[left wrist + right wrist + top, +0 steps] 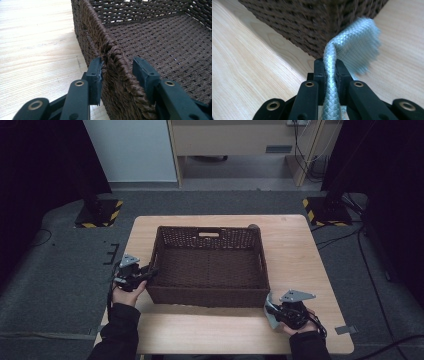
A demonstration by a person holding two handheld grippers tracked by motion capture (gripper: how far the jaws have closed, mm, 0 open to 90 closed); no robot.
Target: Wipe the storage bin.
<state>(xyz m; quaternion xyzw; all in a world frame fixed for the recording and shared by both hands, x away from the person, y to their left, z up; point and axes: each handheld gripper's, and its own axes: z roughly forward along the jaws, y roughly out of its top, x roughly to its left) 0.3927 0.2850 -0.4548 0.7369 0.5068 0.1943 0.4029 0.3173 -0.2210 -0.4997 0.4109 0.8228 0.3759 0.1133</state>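
Basket (207, 265) on wooden table (300, 250)

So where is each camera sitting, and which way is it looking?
High view: above the person's side, looking forward and down at the table; forearms, hands and both grippers show.
Left gripper view: rides the left gripper, jaws open astride the basket wall.
Right gripper view: rides the right gripper, jaws shut on a grey cloth.
All three share the basket.
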